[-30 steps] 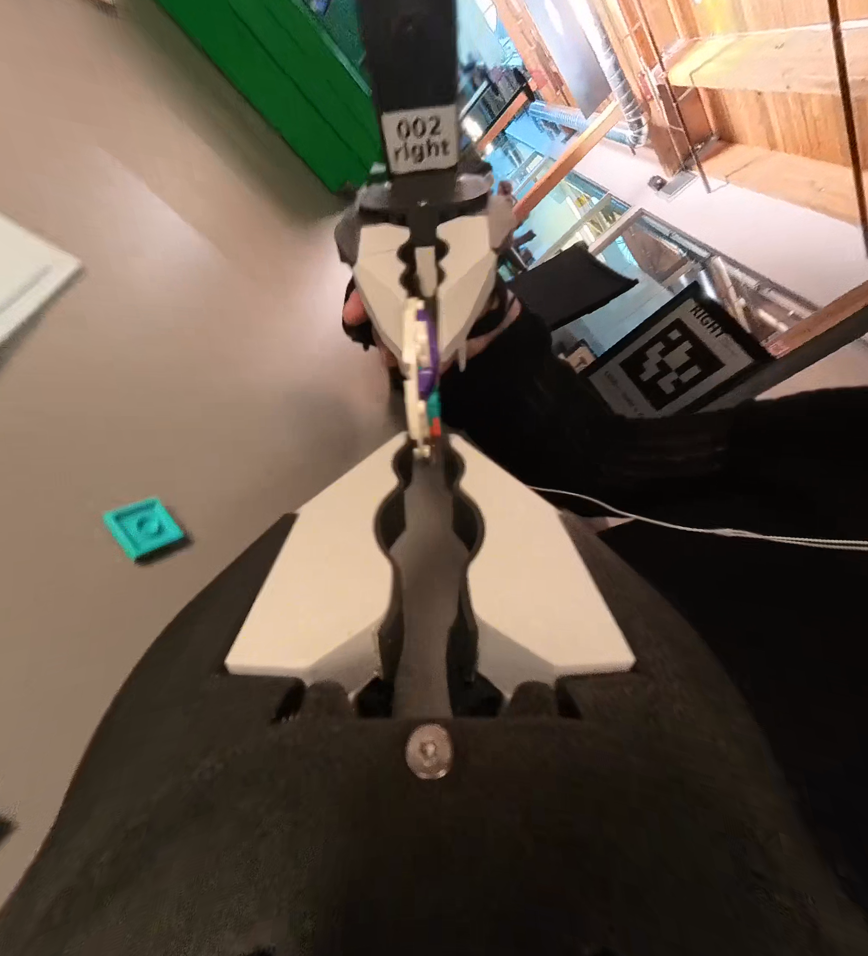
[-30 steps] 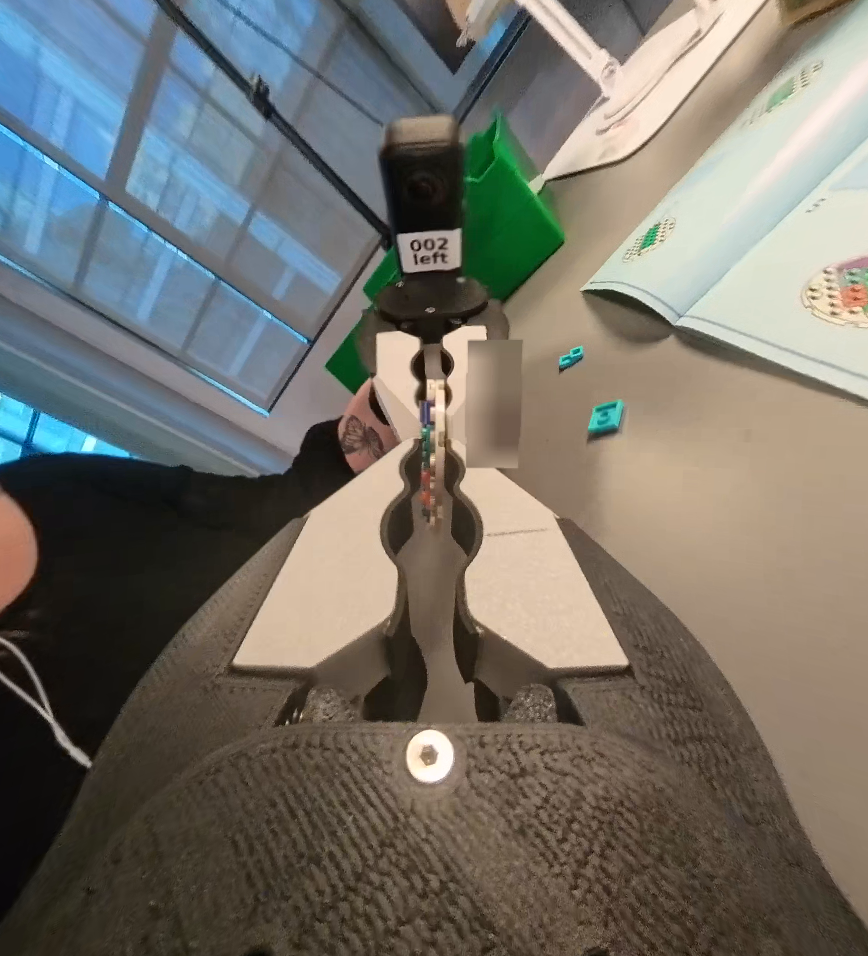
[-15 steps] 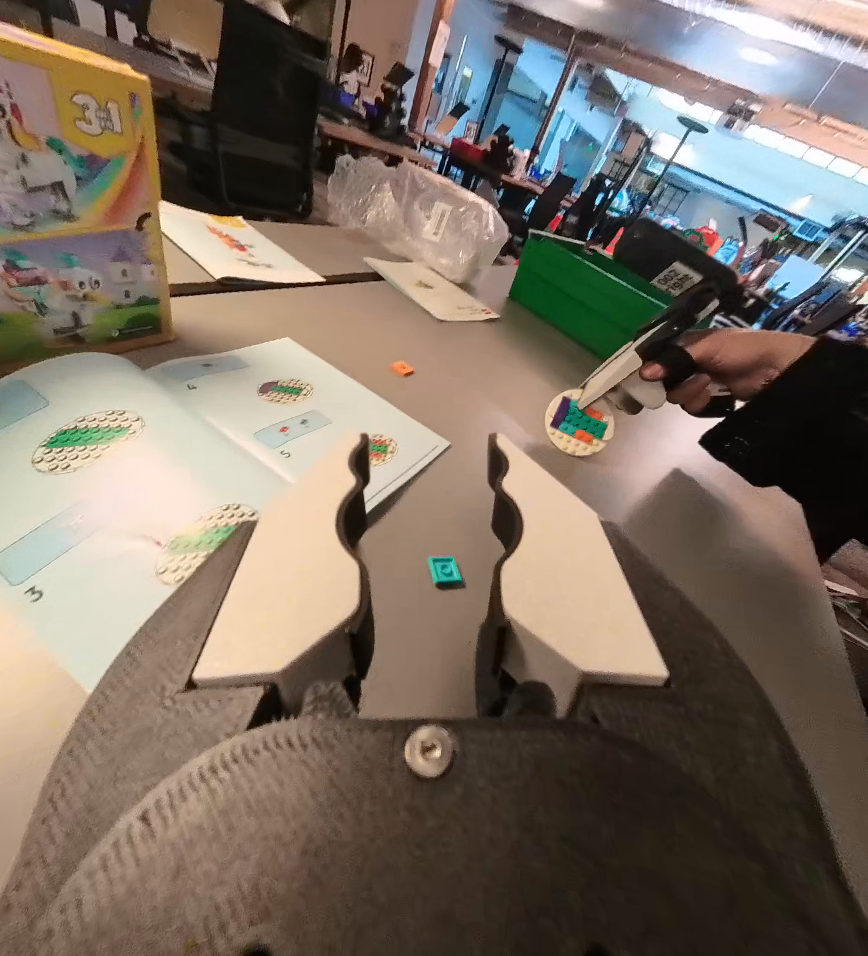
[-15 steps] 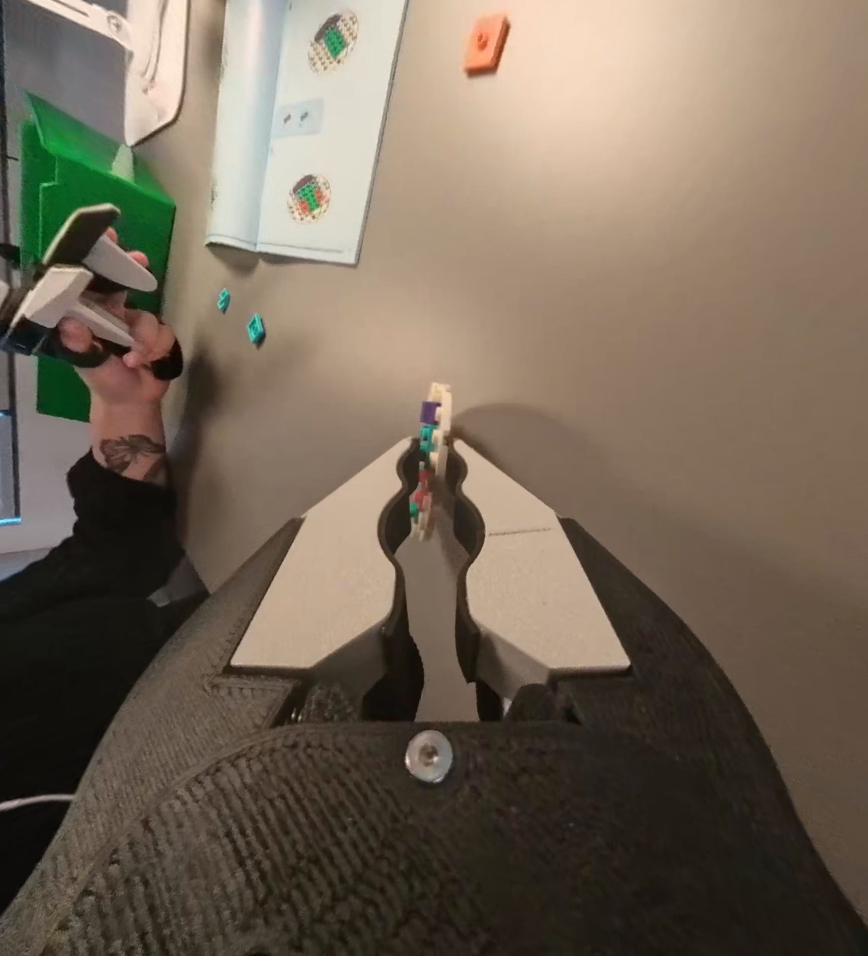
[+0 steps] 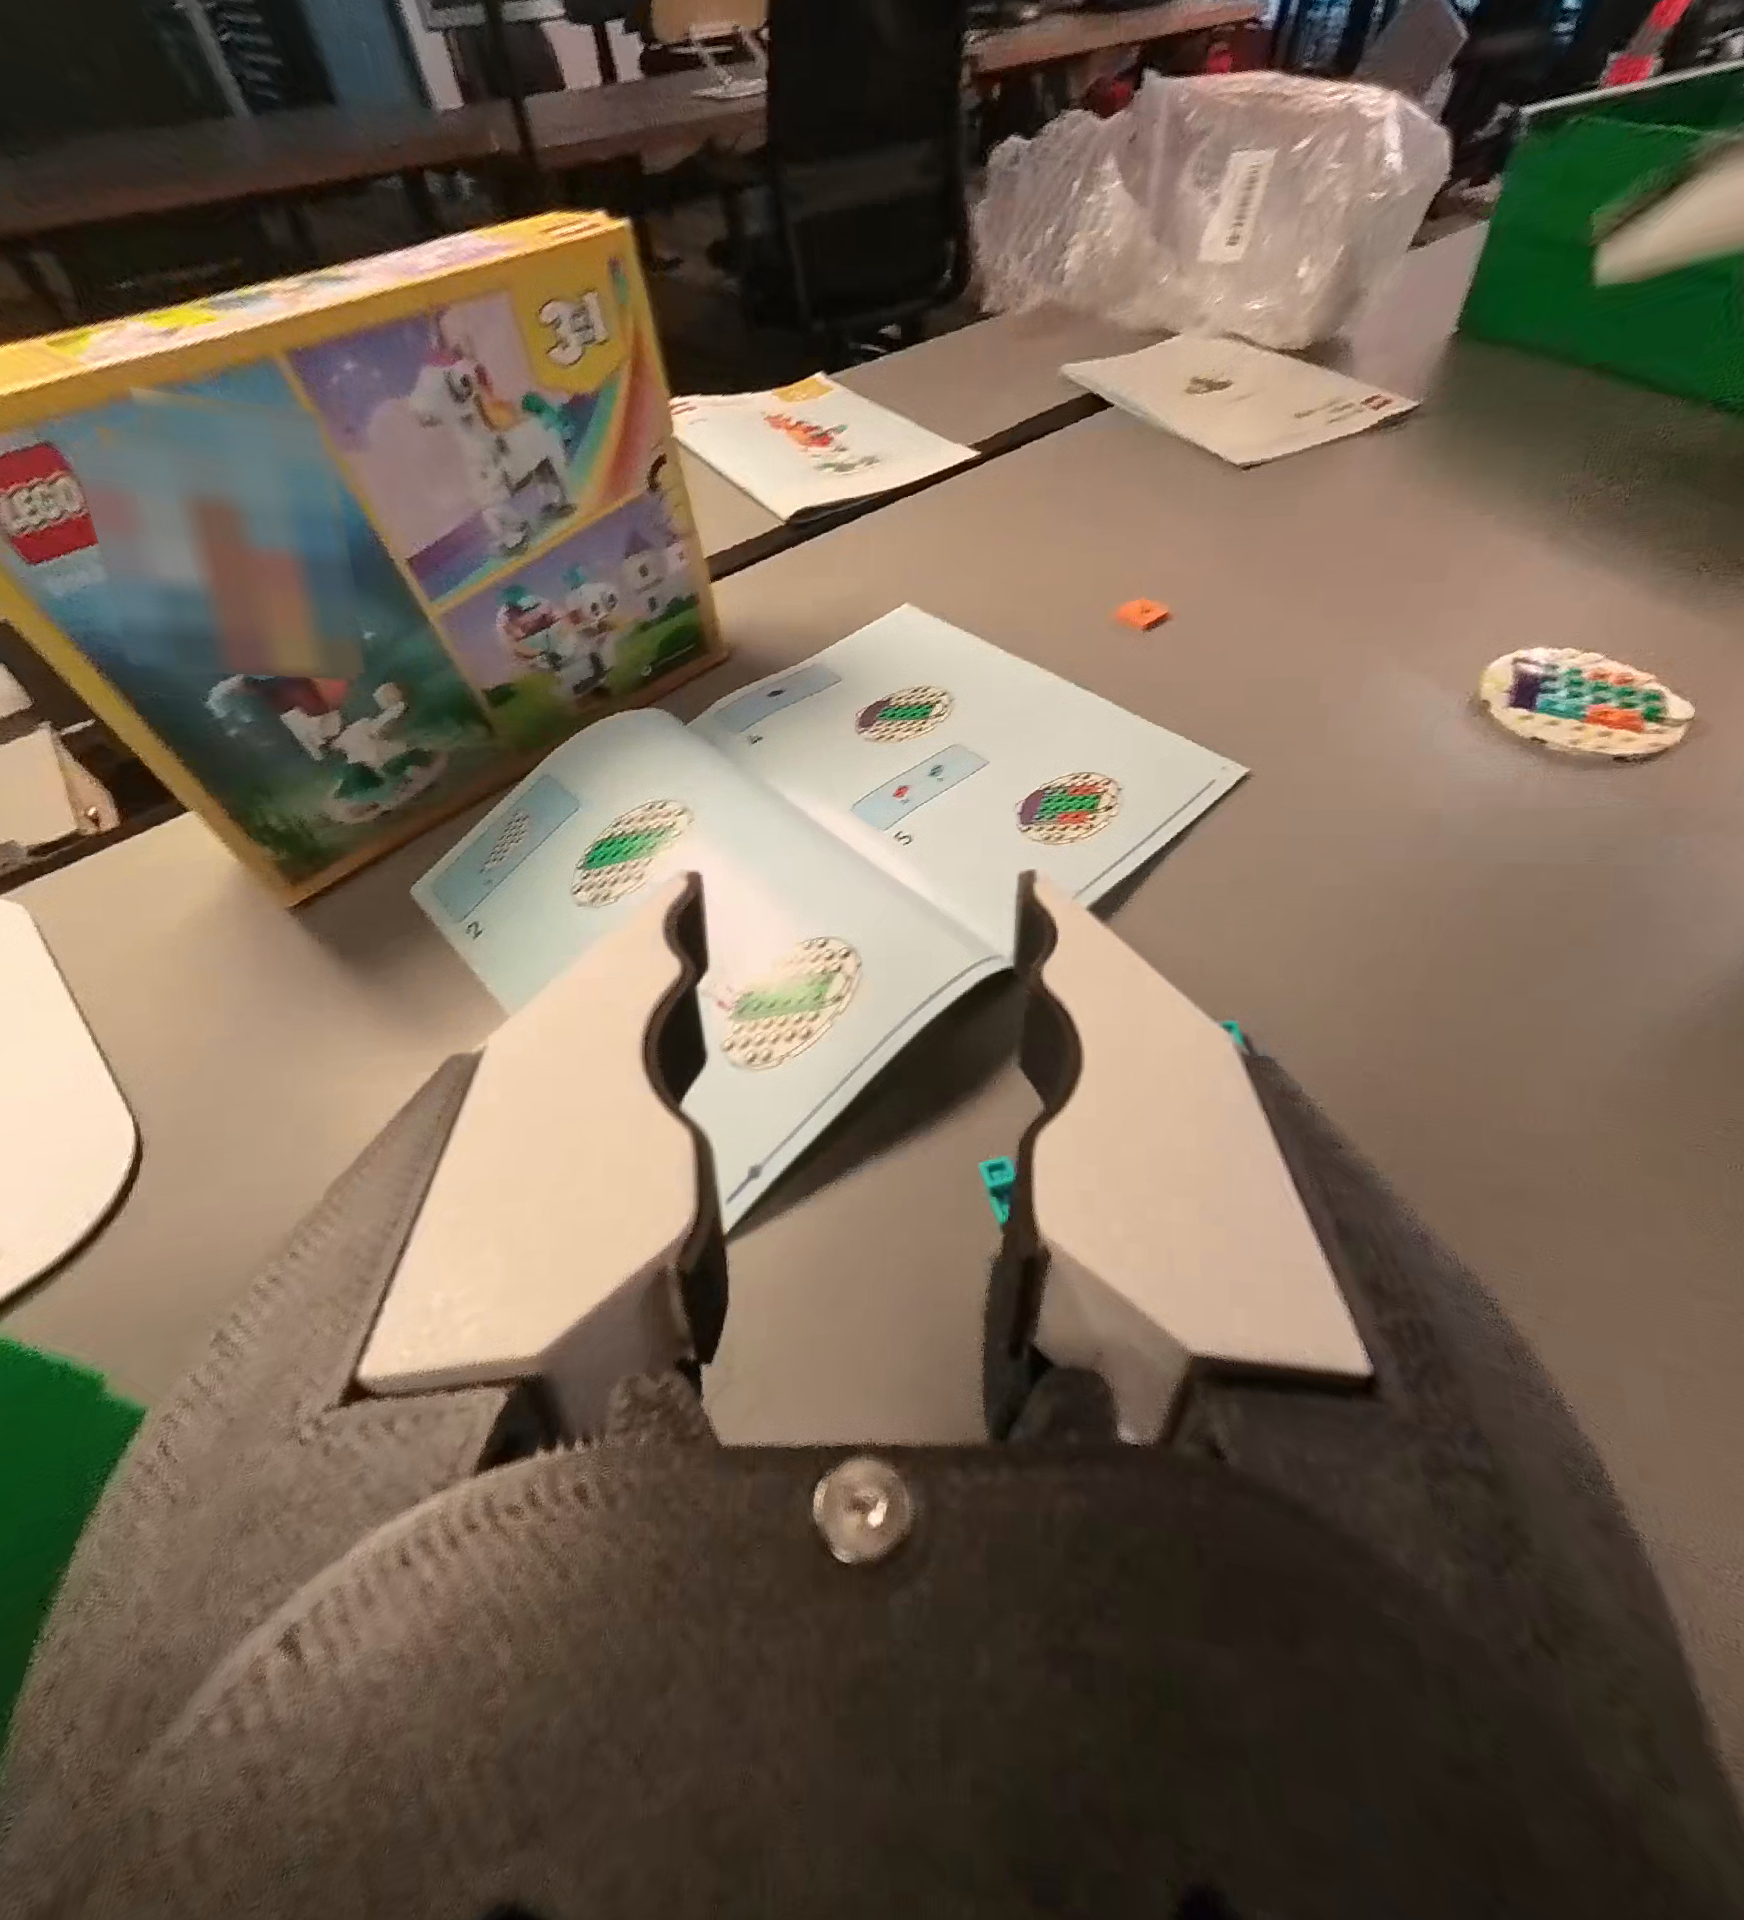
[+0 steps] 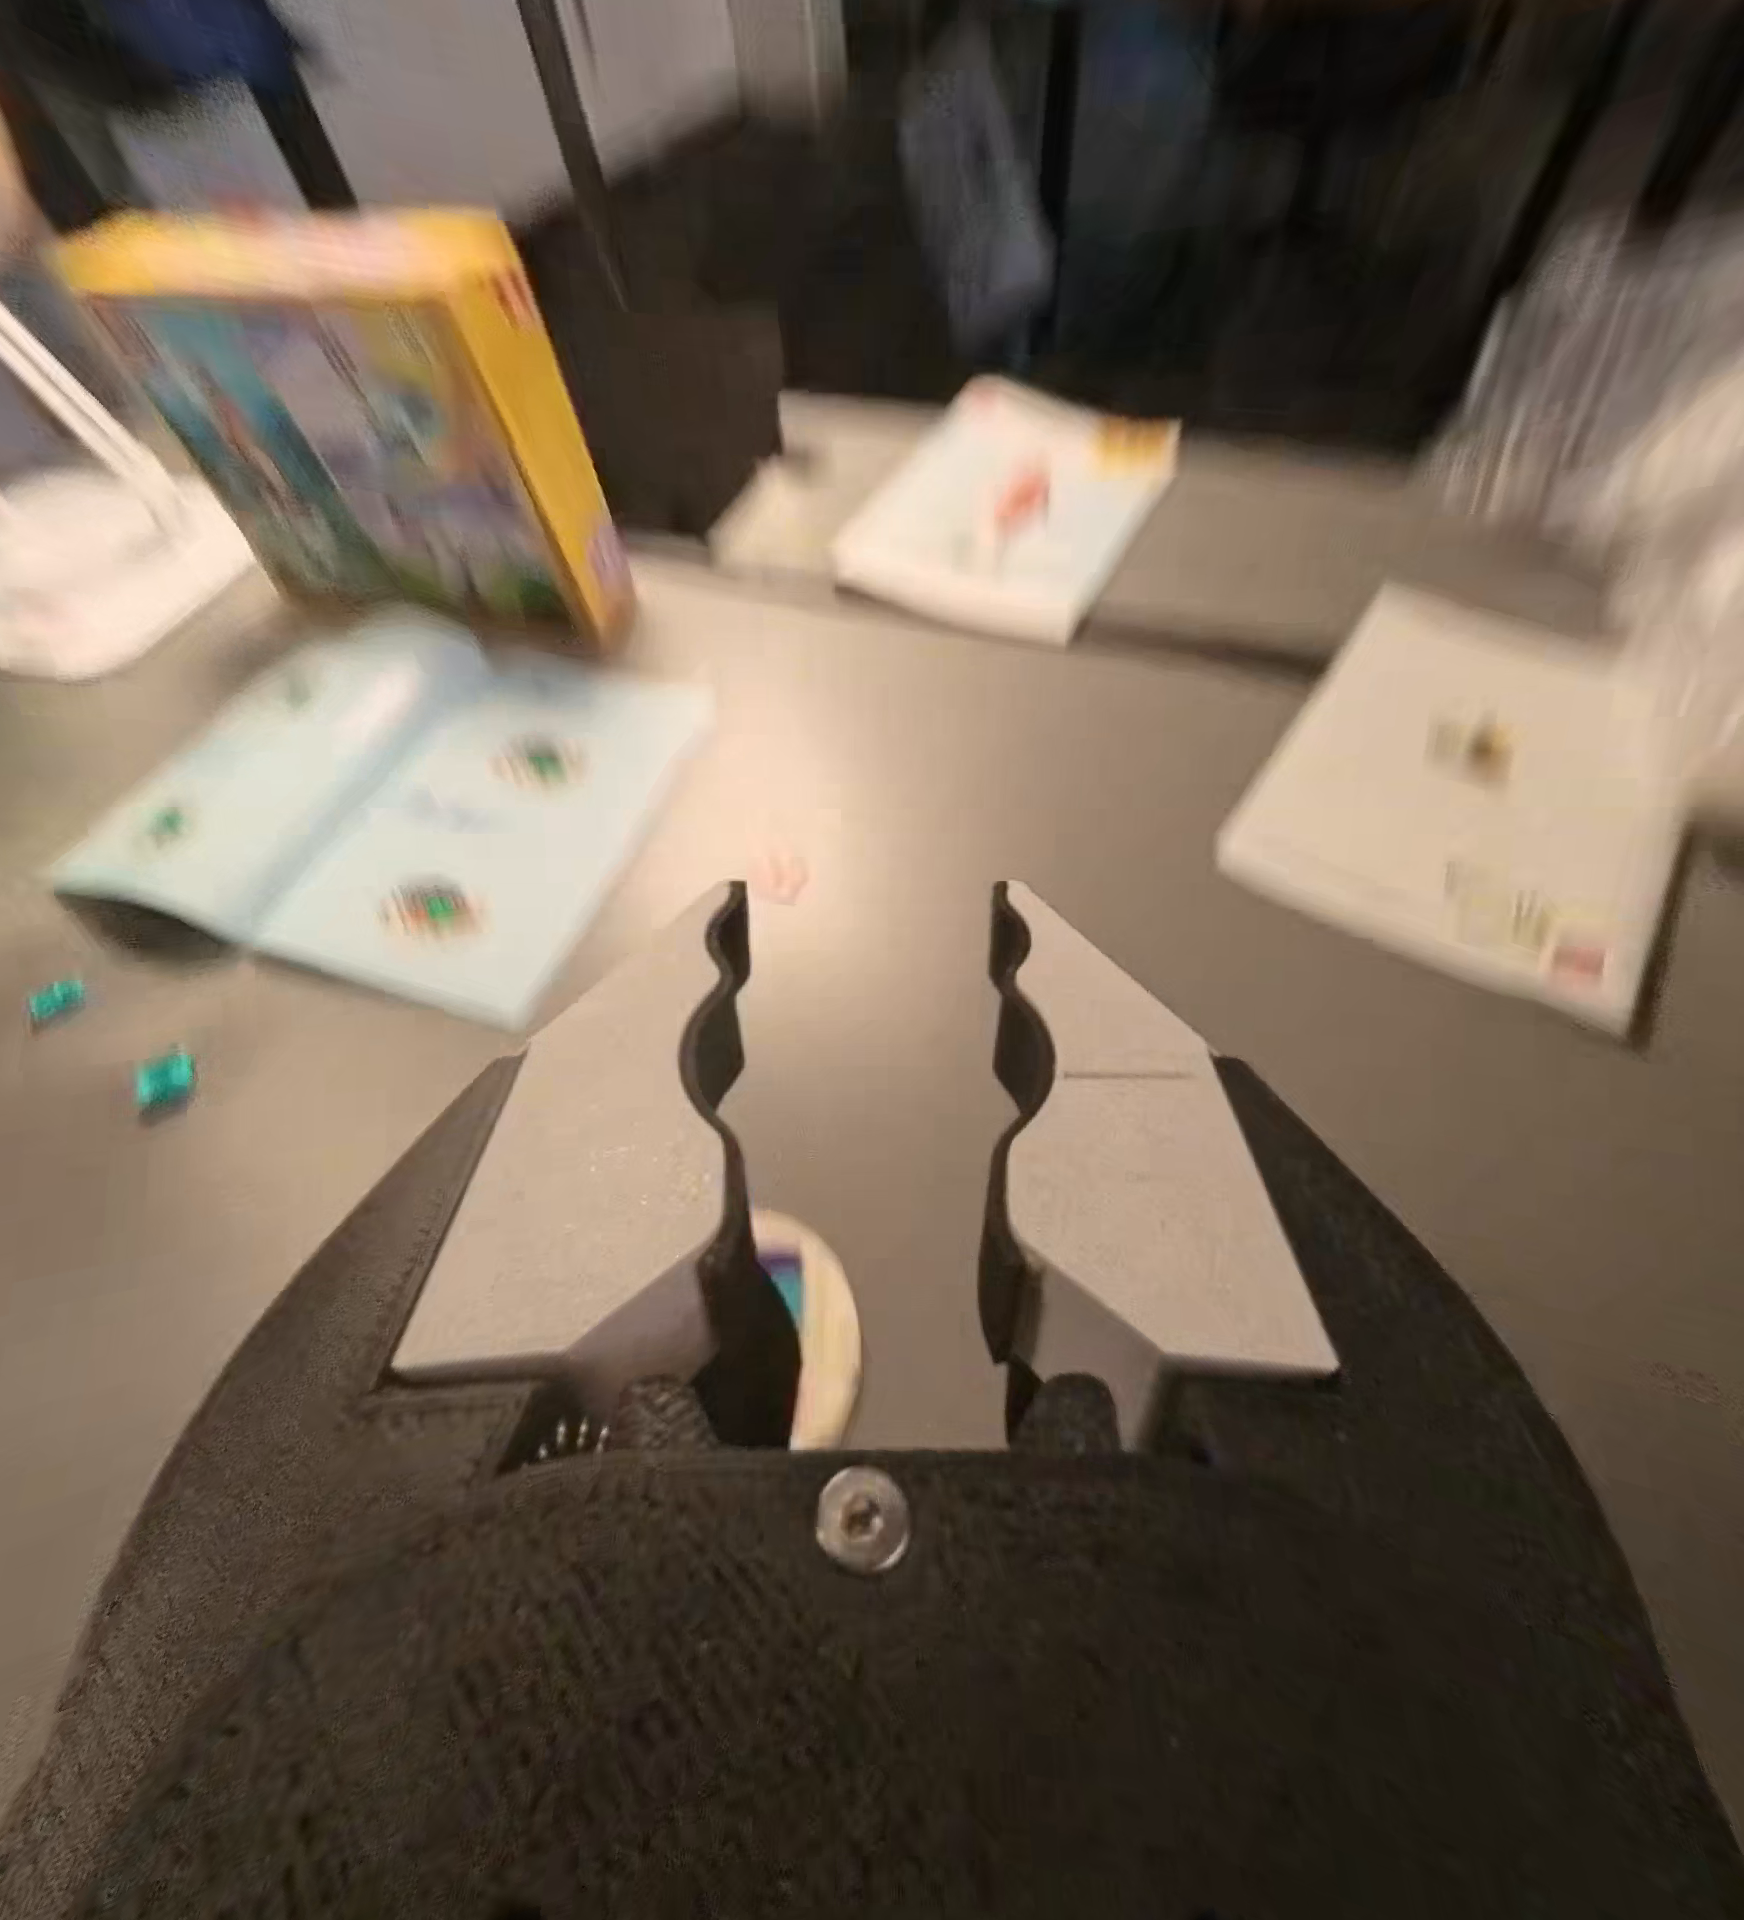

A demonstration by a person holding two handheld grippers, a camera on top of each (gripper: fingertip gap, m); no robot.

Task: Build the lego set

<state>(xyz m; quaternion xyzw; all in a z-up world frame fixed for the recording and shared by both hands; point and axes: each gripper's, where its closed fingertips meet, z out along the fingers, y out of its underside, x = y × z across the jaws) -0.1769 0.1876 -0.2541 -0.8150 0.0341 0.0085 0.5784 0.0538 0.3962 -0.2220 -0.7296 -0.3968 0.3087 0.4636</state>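
The round white plate (image 5: 1585, 707) with purple, teal, green and orange bricks on it lies flat on the grey table at the right. My left gripper (image 5: 860, 904) is open and empty, over the near edge of the open instruction booklet (image 5: 847, 831). A teal piece (image 5: 996, 1184) shows beside its right finger. My right gripper (image 6: 868, 904) is open and empty. The plate's edge (image 6: 826, 1340) shows below it, between the finger bases. In the blurred right wrist view two teal pieces (image 6: 164, 1075) lie at the left. An orange piece (image 5: 1143, 614) lies beyond the booklet.
The yellow set box (image 5: 328, 623) stands behind the booklet. Two more booklets (image 5: 1242, 400) and a plastic bag (image 5: 1211, 177) lie at the back. A green bin (image 5: 1657, 291) is at the far right. A white lamp base (image 5: 6, 1091) is at the left. About 30 cm separates my left fingertips from my right. It is some 8 cm from my left tips to the teal piece (image 5: 996, 1184). It is also in sight in the right wrist view (image 6: 64, 984).
One second ago both grippers were shut on the plate in the air. The left let go first; now the right has opened too and the plate lies on the table.
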